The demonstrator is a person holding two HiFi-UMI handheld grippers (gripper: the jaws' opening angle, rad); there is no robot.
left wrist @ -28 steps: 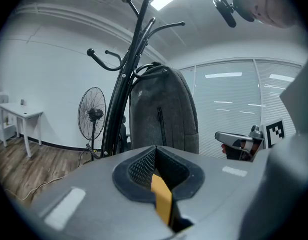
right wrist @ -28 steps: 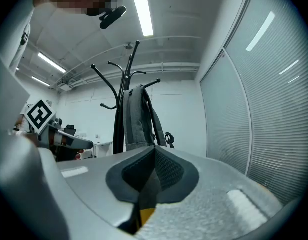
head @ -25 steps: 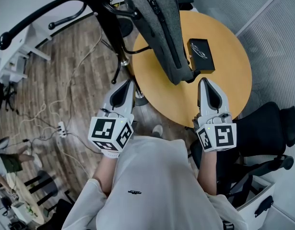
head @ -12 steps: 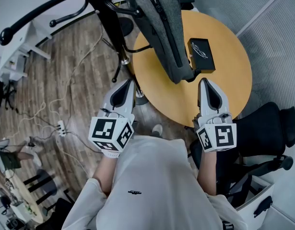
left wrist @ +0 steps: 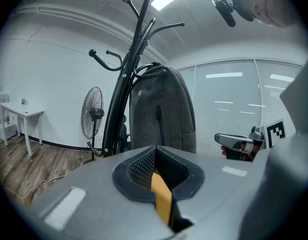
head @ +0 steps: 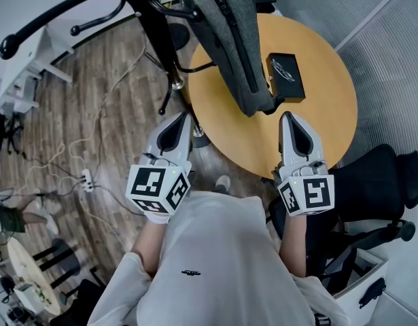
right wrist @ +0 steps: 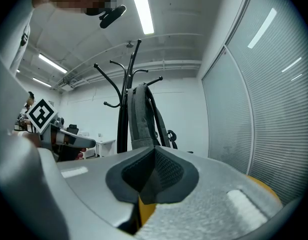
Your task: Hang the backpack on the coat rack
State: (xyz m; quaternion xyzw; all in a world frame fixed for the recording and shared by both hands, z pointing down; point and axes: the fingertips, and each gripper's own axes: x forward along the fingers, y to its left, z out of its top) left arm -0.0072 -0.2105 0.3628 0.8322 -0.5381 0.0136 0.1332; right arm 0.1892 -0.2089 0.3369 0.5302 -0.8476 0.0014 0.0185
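Note:
The grey backpack [head: 229,39] hangs from the black coat rack [head: 154,32], its lower end over the round table. In the left gripper view the backpack [left wrist: 161,111] hangs upright against the coat rack [left wrist: 131,64]; in the right gripper view the backpack [right wrist: 139,119] shows edge-on with its straps, on the coat rack [right wrist: 124,99]. My left gripper [head: 180,116] is shut and empty, held back from the rack's base. My right gripper [head: 286,116] is shut and empty too, just short of the bag's bottom. Neither touches the bag.
A round yellow table [head: 317,114] carries a black box [head: 285,77]. A black office chair [head: 378,189] stands at the right. Cables and a power strip [head: 87,180] lie on the wooden floor. A standing fan [left wrist: 93,116] and white desk [left wrist: 18,113] are at the left wall.

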